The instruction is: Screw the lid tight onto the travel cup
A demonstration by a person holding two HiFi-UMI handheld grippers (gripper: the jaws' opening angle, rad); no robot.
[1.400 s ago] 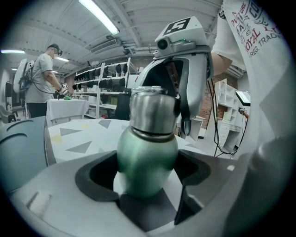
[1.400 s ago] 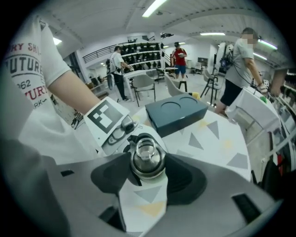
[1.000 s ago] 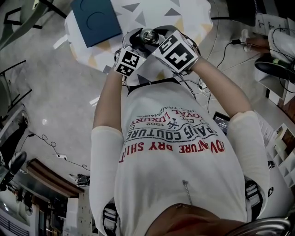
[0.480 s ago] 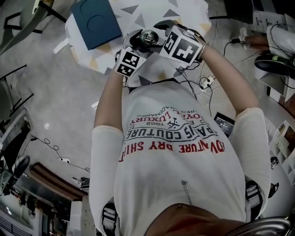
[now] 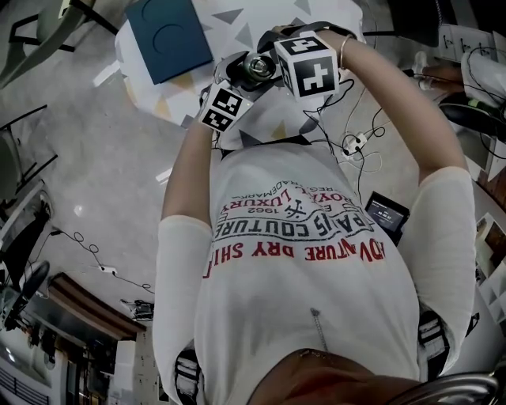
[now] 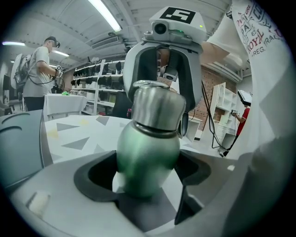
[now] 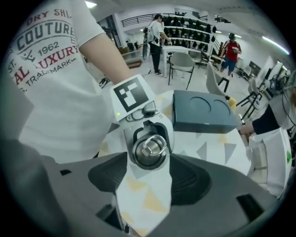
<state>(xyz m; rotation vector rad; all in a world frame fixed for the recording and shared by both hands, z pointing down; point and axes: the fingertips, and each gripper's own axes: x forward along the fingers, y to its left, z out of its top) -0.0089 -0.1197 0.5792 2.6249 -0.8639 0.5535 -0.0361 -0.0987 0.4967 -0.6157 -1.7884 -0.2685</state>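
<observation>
A green travel cup [image 6: 148, 157] with a steel lid [image 6: 155, 109] is held up over the table, with my left gripper [image 6: 148, 185] shut on its body. The lid's ring top [image 7: 149, 149] shows from above in the right gripper view. My right gripper [image 7: 150, 180] points steeply down over the lid. Its jaws have just been opening and now stand wide, one to either side of the lid and off it. In the head view both marker cubes, left [image 5: 224, 108] and right [image 5: 311, 67], crowd the lid [image 5: 257, 63].
A dark blue box [image 5: 166, 32] lies on the table's triangle-patterned cloth [image 5: 316, 20] beyond the cup. Cables and a power strip [image 5: 356, 142] trail on the floor at the right. People stand by shelves [image 7: 159, 32] in the background.
The right gripper has rolled about its own line and now sits more squarely over the lid. The left gripper and the cup have stayed where they were.
</observation>
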